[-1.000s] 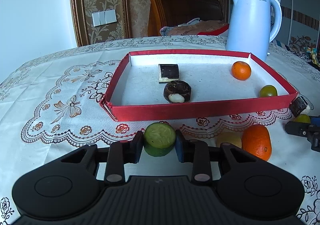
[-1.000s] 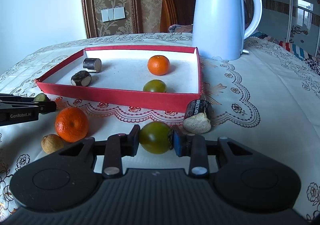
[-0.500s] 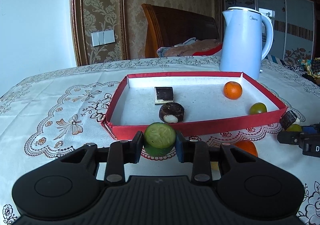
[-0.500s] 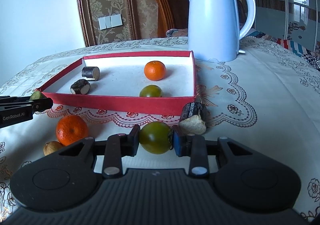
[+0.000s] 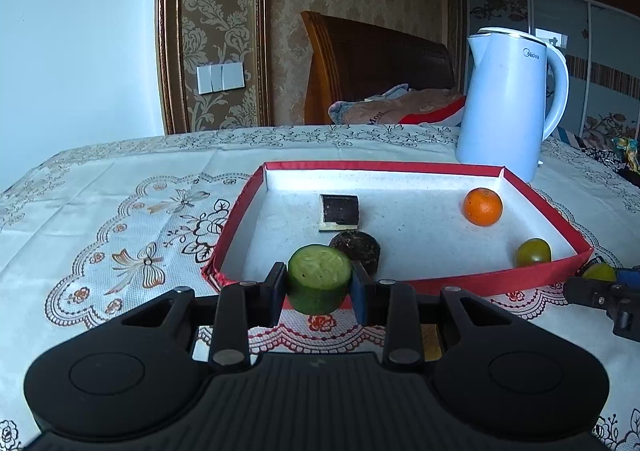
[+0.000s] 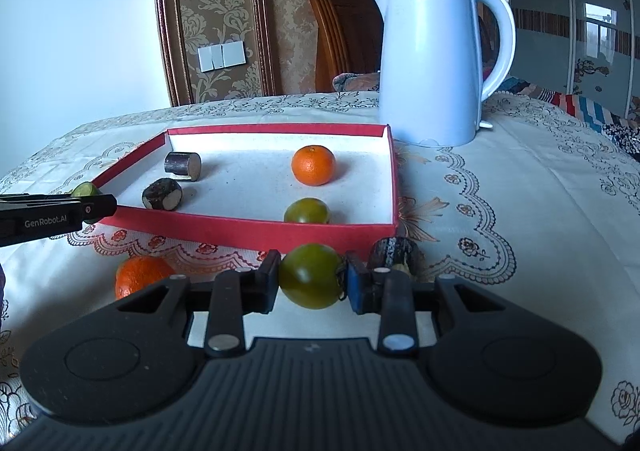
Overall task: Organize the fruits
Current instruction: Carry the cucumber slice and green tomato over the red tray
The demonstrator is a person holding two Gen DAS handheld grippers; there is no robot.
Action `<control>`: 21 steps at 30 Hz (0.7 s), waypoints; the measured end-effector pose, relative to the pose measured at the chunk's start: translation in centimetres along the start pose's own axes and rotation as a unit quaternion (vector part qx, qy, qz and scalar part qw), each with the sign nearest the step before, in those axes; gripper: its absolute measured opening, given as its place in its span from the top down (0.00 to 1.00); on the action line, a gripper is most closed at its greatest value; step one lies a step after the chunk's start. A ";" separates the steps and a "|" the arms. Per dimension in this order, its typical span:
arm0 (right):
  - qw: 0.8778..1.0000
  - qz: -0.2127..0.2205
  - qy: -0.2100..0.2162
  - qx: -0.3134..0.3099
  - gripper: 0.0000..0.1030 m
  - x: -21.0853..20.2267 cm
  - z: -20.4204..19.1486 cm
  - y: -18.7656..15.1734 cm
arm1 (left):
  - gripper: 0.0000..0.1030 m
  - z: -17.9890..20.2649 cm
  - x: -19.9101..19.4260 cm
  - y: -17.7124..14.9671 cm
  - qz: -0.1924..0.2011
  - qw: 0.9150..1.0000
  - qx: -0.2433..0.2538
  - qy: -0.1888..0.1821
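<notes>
A: Status? Both loaded?

B: Yes. Left hand-held gripper (image 5: 319, 287) is pinching the cucumber chunk (image 5: 319, 278), cut face up, held off the surface (image 5: 120, 187) at the near-left corner of the red tray (image 5: 500, 283). Right hand-held gripper (image 6: 311, 282) is pinching a green tomato (image 6: 311, 281), lifted just short of the tray's near wall.

A: What's already in the tray?

B: Orange (image 6: 313, 165), another green tomato (image 6: 307, 211), and two dark cut pieces (image 6: 162, 195) on the left side. Outside it: one orange (image 6: 138, 279) near the front edge and a dark piece (image 6: 394, 251) by the right corner.

A: Risks?

B: Main one is the near wall. Both loads look low against it, so moving forward without more lift could clip the rim and shove the tray, which looks like light card. Second: the tomato is round and smooth, held by two narrow pads. A knock could roll it out. Third: the two grippers sit close together, so if both go in together they may collide.

A: Kettle (image 6: 432, 63)?

B: Behind the tray's far right corner. Overreaching on the right side could bump it.
</notes>
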State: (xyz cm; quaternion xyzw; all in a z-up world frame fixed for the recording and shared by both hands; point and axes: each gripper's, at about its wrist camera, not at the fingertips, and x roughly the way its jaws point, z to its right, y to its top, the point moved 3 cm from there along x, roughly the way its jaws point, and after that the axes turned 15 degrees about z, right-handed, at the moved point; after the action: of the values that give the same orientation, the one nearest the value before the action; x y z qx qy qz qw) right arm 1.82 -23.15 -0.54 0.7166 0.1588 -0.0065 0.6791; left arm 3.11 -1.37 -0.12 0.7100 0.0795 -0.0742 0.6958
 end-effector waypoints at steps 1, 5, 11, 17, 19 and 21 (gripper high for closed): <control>1.000 0.002 0.000 -0.002 0.69 0.1 -0.2 0.3 | 0.69 0.2 0.2 0.2 0.001 1.000 0.000 -0.002; 1.000 0.019 -0.001 -0.015 0.69 0.7 -0.8 2.0 | 0.69 1.0 1.1 1.1 -0.001 1.000 -0.011 -0.014; 1.000 0.015 -0.020 -0.016 0.69 3.7 -0.5 3.4 | 0.69 3.2 2.4 2.1 0.004 1.000 0.001 -0.024; 0.999 -0.005 -0.033 -0.002 0.69 7.0 0.2 3.7 | 0.69 4.4 4.3 2.2 -0.017 0.999 -0.009 -0.031; 0.999 -0.010 -0.039 0.002 0.69 7.8 0.5 3.6 | 0.69 4.4 5.0 2.1 -0.025 0.999 -0.019 -0.035; 0.999 -0.017 -0.044 0.007 0.69 8.6 0.9 3.6 | 0.69 4.4 5.7 2.0 -0.036 0.998 -0.029 -0.037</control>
State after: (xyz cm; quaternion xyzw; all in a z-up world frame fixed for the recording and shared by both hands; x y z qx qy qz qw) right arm 10.97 -22.23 0.96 0.7180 0.1410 -0.0503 0.6798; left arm 9.18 -5.70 0.54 0.6827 0.0809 -0.1232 0.7157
